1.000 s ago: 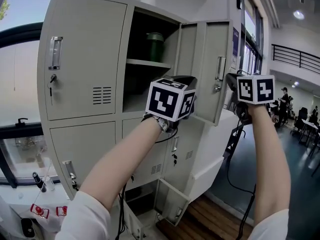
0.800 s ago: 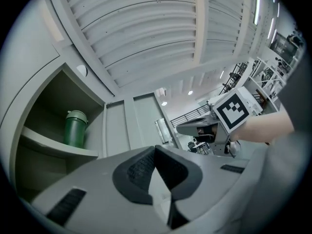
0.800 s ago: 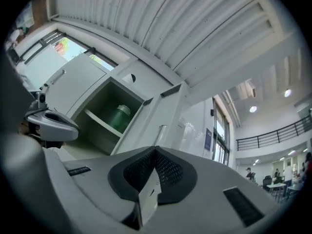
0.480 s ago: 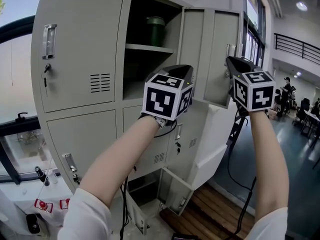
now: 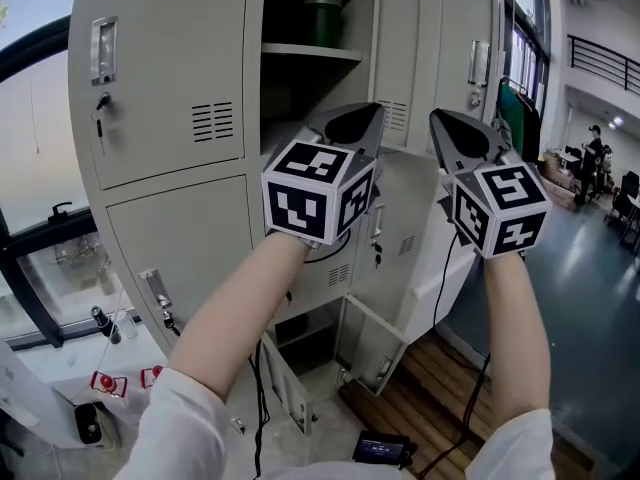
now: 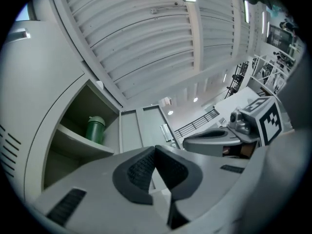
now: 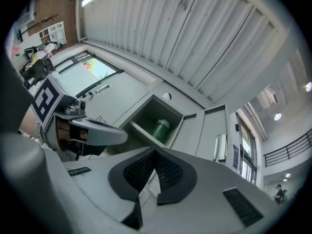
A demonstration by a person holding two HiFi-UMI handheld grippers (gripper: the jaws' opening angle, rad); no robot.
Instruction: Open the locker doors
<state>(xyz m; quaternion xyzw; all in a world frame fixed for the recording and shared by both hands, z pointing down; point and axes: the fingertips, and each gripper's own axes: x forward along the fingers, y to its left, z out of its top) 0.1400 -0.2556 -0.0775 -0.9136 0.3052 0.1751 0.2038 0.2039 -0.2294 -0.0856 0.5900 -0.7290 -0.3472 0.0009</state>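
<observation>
The grey locker (image 5: 170,98) stands in front of both arms. Its upper right compartment (image 5: 295,83) is open, with the door (image 5: 430,58) swung aside and a green flask (image 5: 322,18) on the shelf. The left tongs (image 6: 155,150) and right tongs (image 7: 155,152) are fully closed and hold nothing.

Locker (image 5: 255,168) before me, pale grey steel, upright.
Upper-left door (image 5: 165,98): shut, handle and key at its left edge.
Upper-right door (image 5: 440,58): swung wide open.
Middle-left door (image 5: 190,258): shut.
Bottom doors (image 5: 372,340): standing open near the floor.
</observation>
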